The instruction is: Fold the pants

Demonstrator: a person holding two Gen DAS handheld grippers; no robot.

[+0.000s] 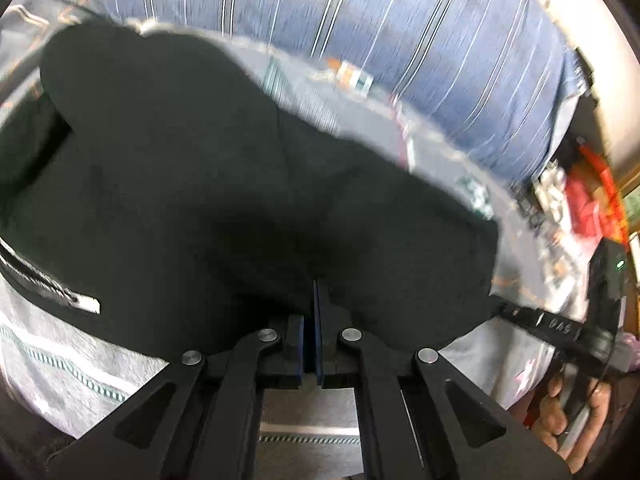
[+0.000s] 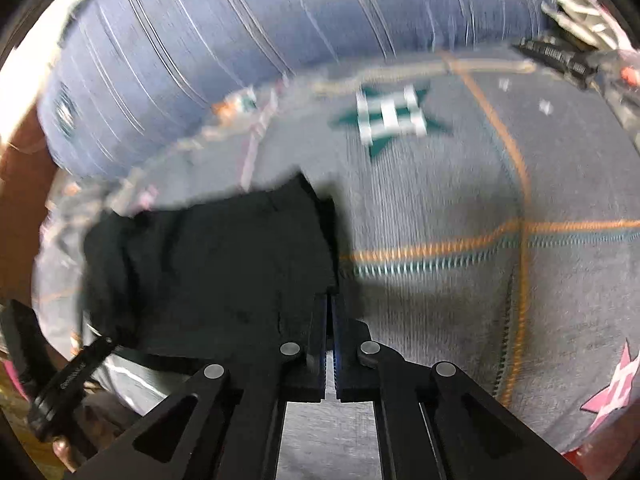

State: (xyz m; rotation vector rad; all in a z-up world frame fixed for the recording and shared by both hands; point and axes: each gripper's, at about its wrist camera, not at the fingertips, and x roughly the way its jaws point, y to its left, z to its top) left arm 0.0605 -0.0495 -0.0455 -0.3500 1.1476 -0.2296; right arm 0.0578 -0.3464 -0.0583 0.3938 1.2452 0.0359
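Between the closed jaws of the left hand-held gripper point(image 1: 314, 292) sits an edge of the black pants point(image 1: 224, 184); the right hand-held gripper point(image 2: 331, 304) pinches their corner on the grey bed cover point(image 2: 440, 300). Such thin bites may slip, and the fold would collapse toward the blue striped pillow point(image 2: 240, 40).

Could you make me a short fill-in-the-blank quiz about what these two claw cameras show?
1. The pants are ____ in colour.
2. They lie on a grey bedspread whose green motif is shaped like a ____.
3. Behind the bedspread lies a striped ____ bolster.
4. The left claw and right claw both have their jaws ____.

Missing words: black; star; blue; shut
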